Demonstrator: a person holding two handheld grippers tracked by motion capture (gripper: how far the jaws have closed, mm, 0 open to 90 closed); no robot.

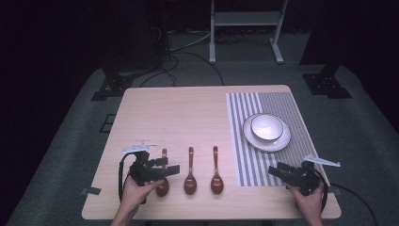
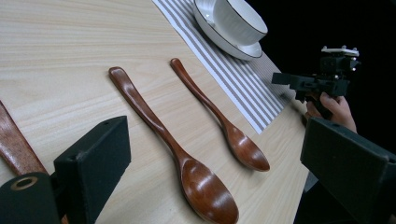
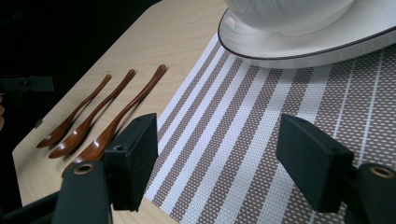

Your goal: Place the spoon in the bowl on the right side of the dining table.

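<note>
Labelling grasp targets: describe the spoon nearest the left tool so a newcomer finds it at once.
On the wooden table, left of the striped placemat, three brown wooden spoons lie in a row, bowls toward the person. The target is the leftmost spoon, farthest from the placemat and partly covered by the open left tool.

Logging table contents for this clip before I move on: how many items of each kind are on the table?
Wooden spoons: 3 (left spoon, middle spoon, right spoon)
Bowls: 1 (white bowl)
Plates: 1 (white plate, under the bowl)
Placemats: 1 (striped placemat)
Total: 6
</note>
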